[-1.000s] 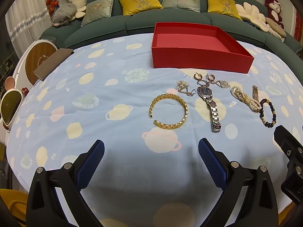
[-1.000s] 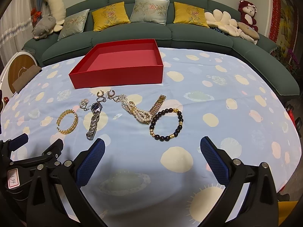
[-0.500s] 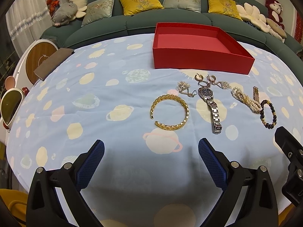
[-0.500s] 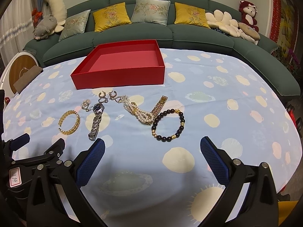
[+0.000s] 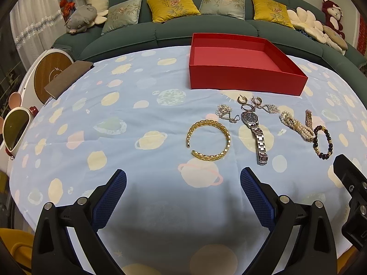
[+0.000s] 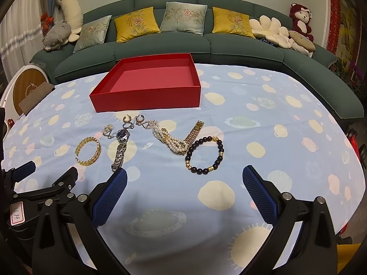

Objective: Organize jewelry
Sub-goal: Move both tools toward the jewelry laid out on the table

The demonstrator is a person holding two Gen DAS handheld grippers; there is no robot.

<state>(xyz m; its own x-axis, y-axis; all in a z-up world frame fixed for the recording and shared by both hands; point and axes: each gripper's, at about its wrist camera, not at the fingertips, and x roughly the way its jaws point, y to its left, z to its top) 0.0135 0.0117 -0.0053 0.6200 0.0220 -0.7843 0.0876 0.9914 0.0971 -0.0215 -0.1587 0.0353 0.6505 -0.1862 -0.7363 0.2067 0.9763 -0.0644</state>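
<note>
An empty red box stands at the back of the table. In front of it lies a row of jewelry: a gold cuff bangle, a silver watch, small earrings, a pearl bracelet, a gold strap and a dark bead bracelet. My left gripper is open, just short of the bangle. My right gripper is open, just short of the bead bracelet. Neither holds anything.
A blue cloth with planet prints covers the table. A green sofa with cushions and plush toys curves behind it. A brown flat item sits at the far left edge. The other gripper's body shows at lower left.
Both grippers have crept slightly forward toward the jewelry; the jaws stay open and no item has moved.
</note>
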